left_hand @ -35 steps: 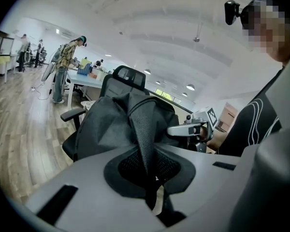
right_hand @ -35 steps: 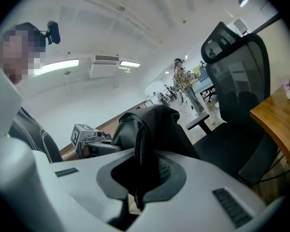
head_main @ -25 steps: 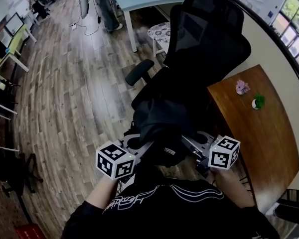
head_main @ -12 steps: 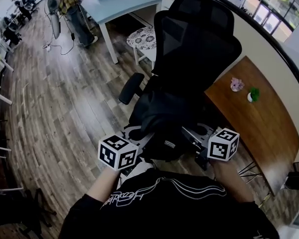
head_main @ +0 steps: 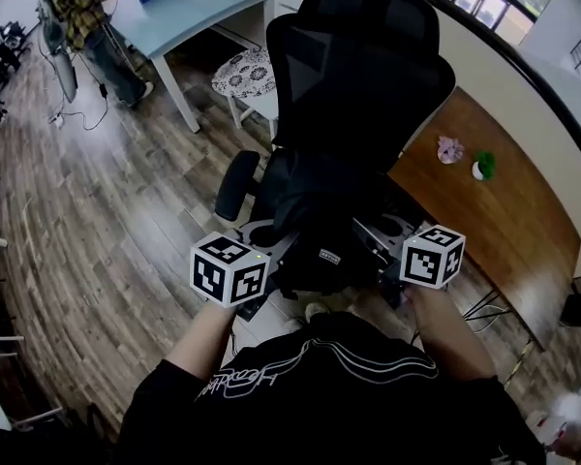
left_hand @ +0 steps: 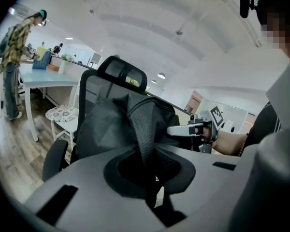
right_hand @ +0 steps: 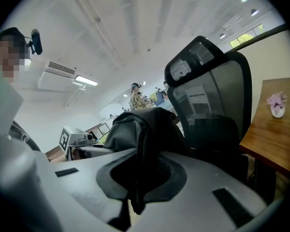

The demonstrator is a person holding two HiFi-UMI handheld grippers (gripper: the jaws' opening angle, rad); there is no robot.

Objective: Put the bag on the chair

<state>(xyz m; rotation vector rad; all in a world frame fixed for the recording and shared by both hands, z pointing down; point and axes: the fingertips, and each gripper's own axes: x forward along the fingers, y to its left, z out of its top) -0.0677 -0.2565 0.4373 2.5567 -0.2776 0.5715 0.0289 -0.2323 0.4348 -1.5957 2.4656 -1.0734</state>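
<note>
A black bag (head_main: pixel 318 223) hangs between my two grippers, just in front of the black mesh office chair (head_main: pixel 363 76). My left gripper (head_main: pixel 271 264) is shut on one of the bag's black straps (left_hand: pixel 144 129), which runs up between its jaws to the bag (left_hand: pixel 106 124). My right gripper (head_main: pixel 373 260) is shut on another strap (right_hand: pixel 137 158) of the bag (right_hand: pixel 145 124). The bag's bottom sits low over the chair's seat; whether it rests on it I cannot tell. The chair's back (right_hand: pixel 208 105) rises behind the bag.
A brown wooden table (head_main: pixel 494 201) stands to the right, with a pink flower (head_main: pixel 450 149) and a small green plant (head_main: pixel 482 167). A patterned stool (head_main: pixel 244 74) and a light blue table (head_main: pixel 189 8) are behind the chair. A person (head_main: pixel 82 17) stands at far left.
The view has shifted so the chair and bag lie a little further left and up. Both grippers keep their hold on the bag's straps.
</note>
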